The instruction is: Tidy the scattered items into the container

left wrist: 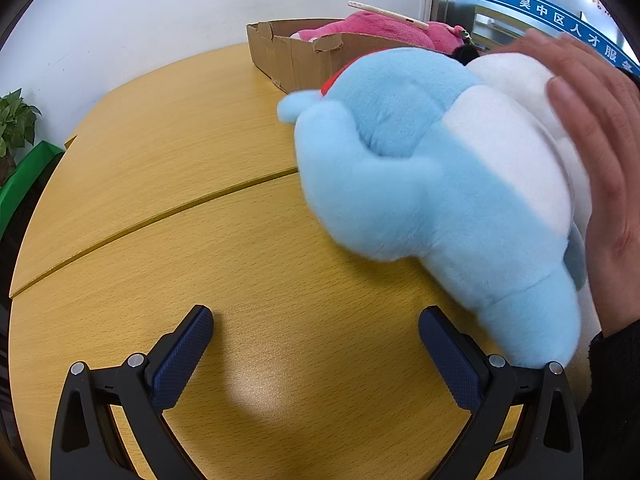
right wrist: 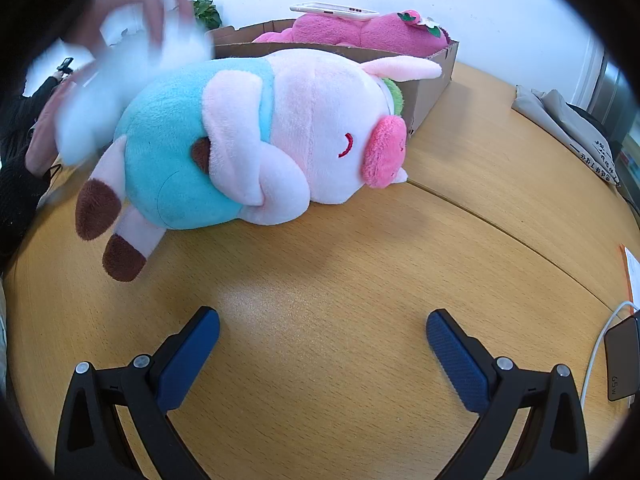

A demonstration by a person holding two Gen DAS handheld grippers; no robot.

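Plush toys lie on the worktop (right wrist: 320,280): a pig (right wrist: 256,140) on its side near the cardboard box (right wrist: 432,80), and a blue-white toy (left wrist: 420,184) held by a bare hand (left wrist: 592,152), its far end hidden. In the right view that toy is only a blur at the left. Both the left gripper (left wrist: 316,320) and right gripper (right wrist: 322,320) hover with fingers spread wide, holding nothing; a pink plush (right wrist: 360,32) fills the box, a phone (right wrist: 334,10) on top.
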